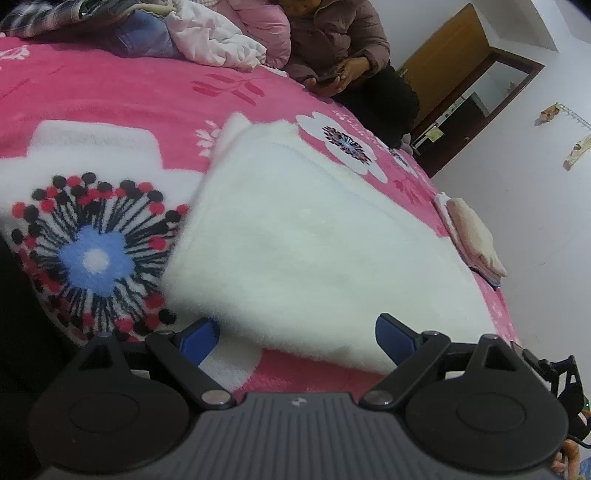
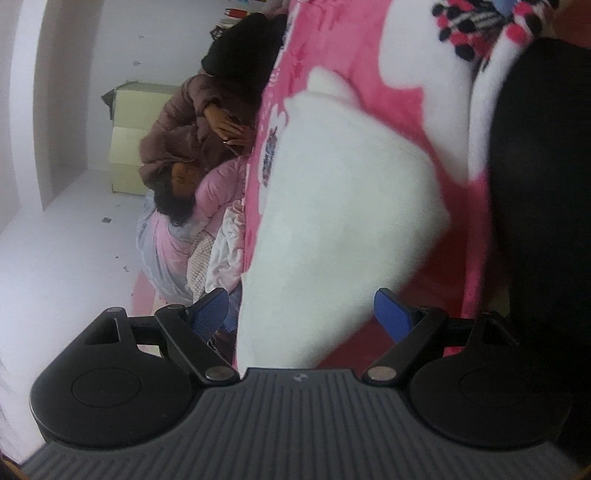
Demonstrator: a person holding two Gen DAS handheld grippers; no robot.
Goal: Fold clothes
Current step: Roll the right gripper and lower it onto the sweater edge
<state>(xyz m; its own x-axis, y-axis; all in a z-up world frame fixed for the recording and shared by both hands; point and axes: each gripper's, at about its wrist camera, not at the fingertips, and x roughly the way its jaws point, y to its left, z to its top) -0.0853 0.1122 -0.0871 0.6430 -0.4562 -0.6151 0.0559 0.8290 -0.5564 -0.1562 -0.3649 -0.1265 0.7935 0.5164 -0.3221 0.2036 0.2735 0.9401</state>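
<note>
Left gripper (image 1: 295, 341), black linkage arms with blue pads, jaws standing wide apart, nothing pinched; near hem of the white fluffy fleece garment (image 1: 306, 251) is lying between the two pads, so the spread looks set up for taking that edge, pads not pressing on it. Left blue pad (image 1: 197, 341) is sitting at the garment's near left corner, right blue pad (image 1: 395, 341) over the near right part of the hem, both just beside or over the fabric, contact hard to call

Right gripper (image 2: 303, 315), same build, jaws also wide apart and holding nothing; its view is rolled sideways, so the bed is running up the frame. The white garment (image 2: 332, 229) is reaching down between its pads, again bracketed not clamped; probably lining up on another edge so both tools can lift one fold together

Garment is lying flat and spread on the pink fleece blanket with white and blue flower print (image 1: 110, 96), near middle of the bed, looking already halved into a long slab, narrow end far. Flat placement is giving clean edges to grab

Small folded stack of pale peach and white cloths (image 1: 472, 236) is sitting at the right edge of the bed, well apart from the garment, likely finished pieces parked out of the way. Heap of unfolded clothes, plaid, blue and pink (image 1: 147, 33), is lying at the far left, likely waiting its turn. A person in a brown padded jacket (image 1: 332, 40) is sitting at the far side, holding a phone, not involved
</note>
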